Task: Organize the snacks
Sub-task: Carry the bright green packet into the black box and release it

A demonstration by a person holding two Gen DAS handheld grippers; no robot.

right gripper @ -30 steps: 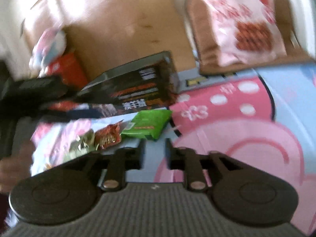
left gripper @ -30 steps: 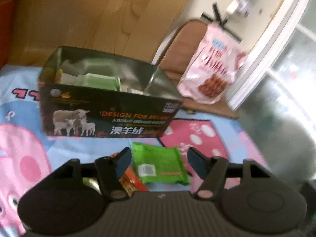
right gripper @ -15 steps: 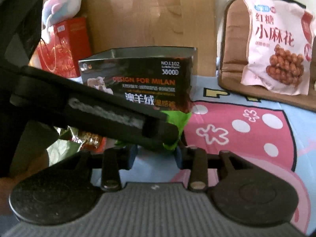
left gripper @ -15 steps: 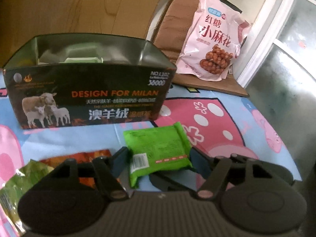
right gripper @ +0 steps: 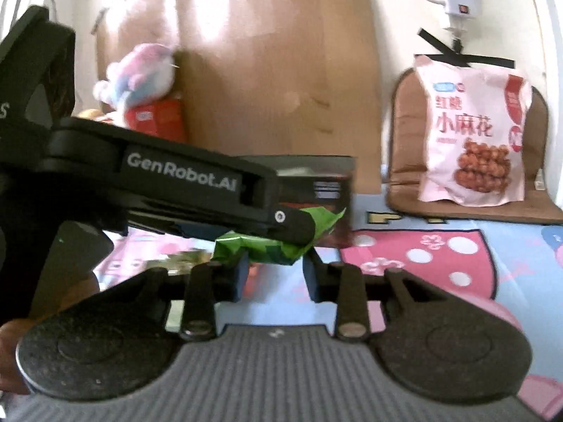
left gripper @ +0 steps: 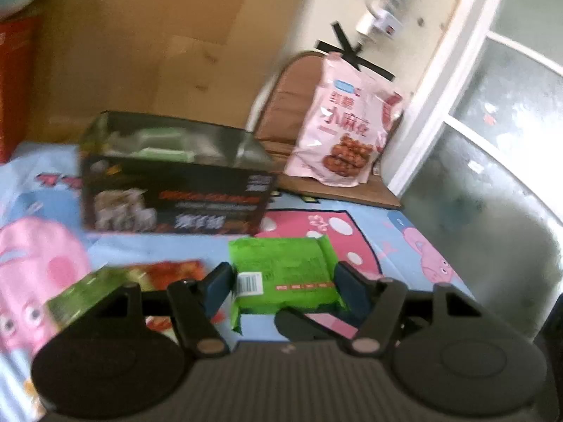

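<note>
A green snack packet (left gripper: pixel 283 270) sits between the fingers of my left gripper (left gripper: pixel 283 283), which is shut on it and holds it off the mat. In the right wrist view the left gripper (right gripper: pixel 292 227) crosses from the left with the green packet (right gripper: pixel 267 248) in its tip. My right gripper (right gripper: pixel 274 274) is open and empty just below that packet. A black open box (left gripper: pixel 176 183) with snacks inside stands behind. A red packet (left gripper: pixel 172 272) and a gold-green packet (left gripper: pixel 88 293) lie on the mat at the left.
A large pink snack bag (left gripper: pixel 348 133) leans on a brown cushion (left gripper: pixel 281 105) at the back right. A cartoon mat (left gripper: pixel 404 242) covers the floor. Cardboard (right gripper: pixel 274 63), a plush toy (right gripper: pixel 140 74) and a red box (right gripper: pixel 155 119) stand behind.
My left gripper has closed on the green packet and lifted it off the mat. The right gripper's fingers have opened wider and sit under the packet.
</note>
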